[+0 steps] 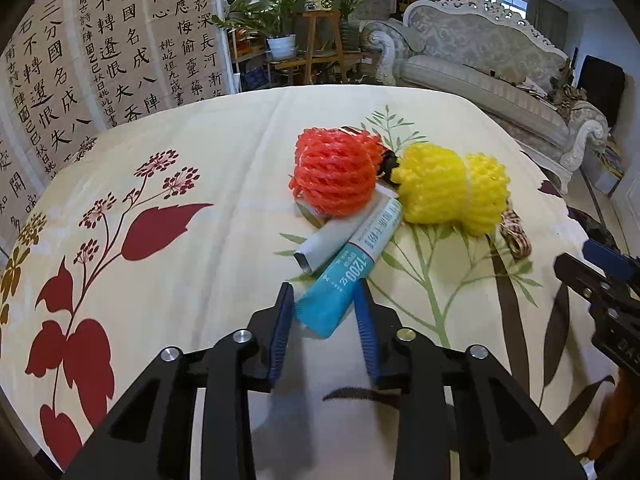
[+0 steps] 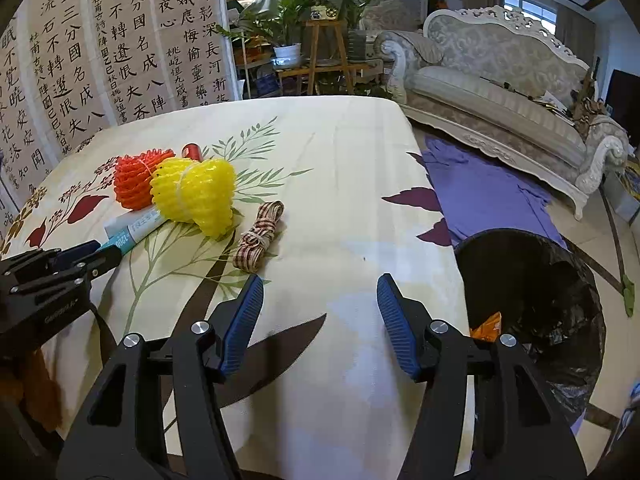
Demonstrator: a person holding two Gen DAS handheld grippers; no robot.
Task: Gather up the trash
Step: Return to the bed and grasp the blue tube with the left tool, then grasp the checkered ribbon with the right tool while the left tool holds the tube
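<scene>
On the floral tablecloth lie an orange foam net, a yellow foam net, a grey-white tube, a blue-and-white tube and a striped ribbon bundle. My left gripper has its jaws around the blue end of the blue-and-white tube, close to it on both sides; the tube still rests on the cloth. My right gripper is open and empty over the bare cloth near the table's right edge. A black-lined trash bin stands on the floor beside that edge.
A small red can stands behind the nets. A purple cloth lies on the floor by a white sofa. Calligraphy panels and plant stands are behind the table.
</scene>
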